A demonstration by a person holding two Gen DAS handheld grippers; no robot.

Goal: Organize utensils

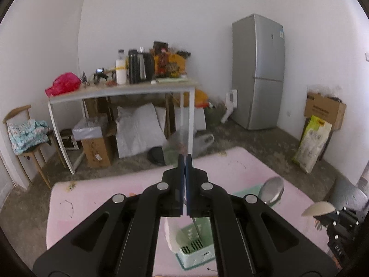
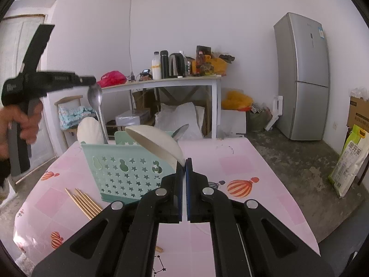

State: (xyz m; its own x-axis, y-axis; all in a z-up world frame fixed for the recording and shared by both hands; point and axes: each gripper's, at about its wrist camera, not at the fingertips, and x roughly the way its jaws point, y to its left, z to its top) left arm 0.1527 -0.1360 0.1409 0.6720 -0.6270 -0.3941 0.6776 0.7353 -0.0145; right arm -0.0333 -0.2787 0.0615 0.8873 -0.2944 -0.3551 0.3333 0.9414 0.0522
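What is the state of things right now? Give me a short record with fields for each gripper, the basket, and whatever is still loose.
left gripper: shut, pinching the metal spoon at its bowl; the handle hangs down into the basket
right gripper: shut on the edge of the white spoon
basket: mint green, star cutouts, upright on the pink table
already in basket: second white spoon, second metal spoon
loose: chopsticks lying on the table beside the basket
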